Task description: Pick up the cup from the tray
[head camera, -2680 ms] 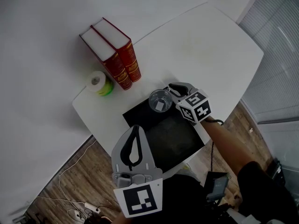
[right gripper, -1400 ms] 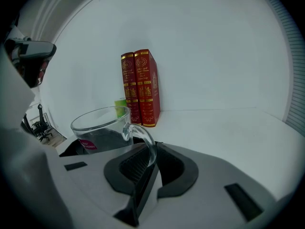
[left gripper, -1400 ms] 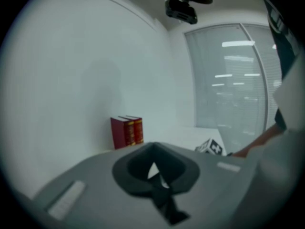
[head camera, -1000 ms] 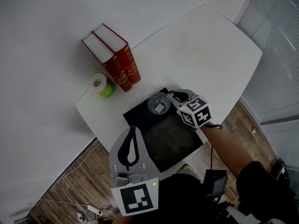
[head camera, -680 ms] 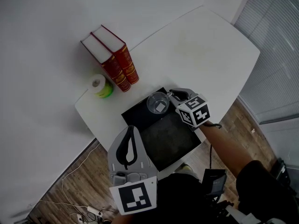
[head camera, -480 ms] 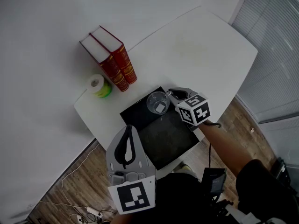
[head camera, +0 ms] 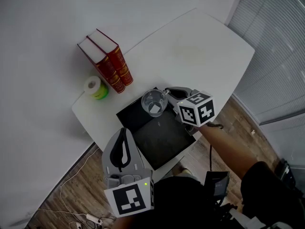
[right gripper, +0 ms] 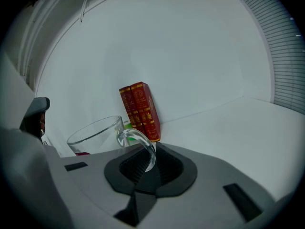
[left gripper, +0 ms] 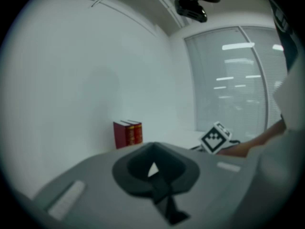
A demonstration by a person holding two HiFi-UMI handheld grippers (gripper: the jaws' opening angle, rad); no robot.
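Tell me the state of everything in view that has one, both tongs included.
Cup: gripped by its handle, tilted.
Right tongs: shut on the cup's handle.
Left tongs: shut, empty.
Tray: flat on the table.
Books: two, upright, side by side.
Roll: lying flat beside the books.

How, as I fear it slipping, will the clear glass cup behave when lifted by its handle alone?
Rigid and probably fragile: the clear glass cup looks thin-walled. The right gripper pinches only its smooth curved handle, so it may slip or swing. Its bowl hangs to one side of the fingers, likely twisting the grip.
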